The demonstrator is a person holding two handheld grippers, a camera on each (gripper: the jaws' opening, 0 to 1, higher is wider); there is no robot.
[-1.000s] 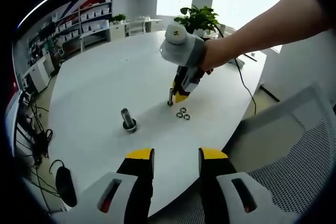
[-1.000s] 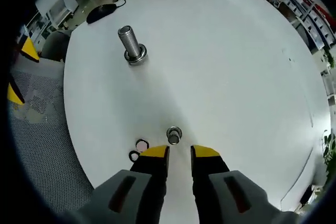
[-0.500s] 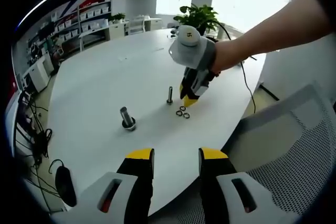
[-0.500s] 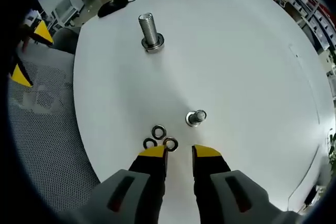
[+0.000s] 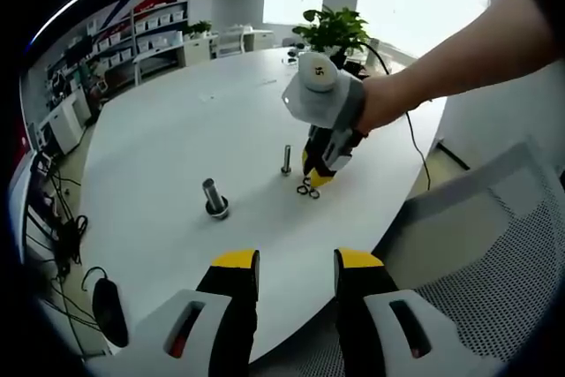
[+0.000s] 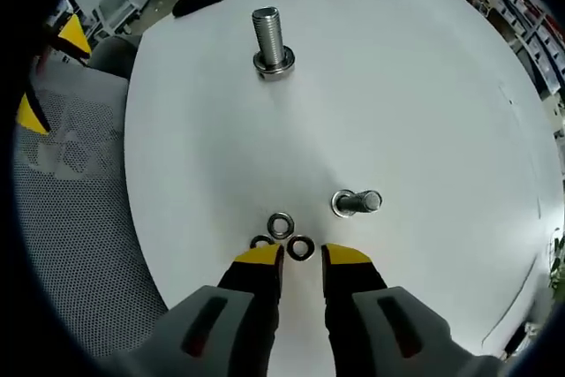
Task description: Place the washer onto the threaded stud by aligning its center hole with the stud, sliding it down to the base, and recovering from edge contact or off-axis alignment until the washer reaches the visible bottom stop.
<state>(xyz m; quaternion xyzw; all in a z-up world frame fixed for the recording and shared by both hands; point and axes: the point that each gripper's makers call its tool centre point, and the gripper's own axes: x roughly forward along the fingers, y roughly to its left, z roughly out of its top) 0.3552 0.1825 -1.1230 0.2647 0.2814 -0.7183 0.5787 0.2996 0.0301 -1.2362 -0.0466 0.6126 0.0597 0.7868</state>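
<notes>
White round surface (image 6: 424, 68) carries three small metal washers (image 6: 281, 225) lying loose, clustered just ahead of my right hand-held gripper (image 6: 302, 260), whose yellow-tipped jaws stand apart around nothing. Beside them stands a slim threaded stud (image 6: 357, 202); farther off, a thick bolt (image 6: 269, 40). My left hand-held gripper (image 5: 294, 264) hovers apart too, its view adding my right hand (image 5: 388, 99) and a mesh chair (image 5: 494, 253).

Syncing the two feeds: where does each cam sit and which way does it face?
Left gripper view: low at the table edge, facing across it; own fingers at bottom, right gripper and the person's arm above the washers.
Right gripper view: above the table, looking down past its own fingers at the washers.
Shared: washers, large stud, small stud.
</notes>
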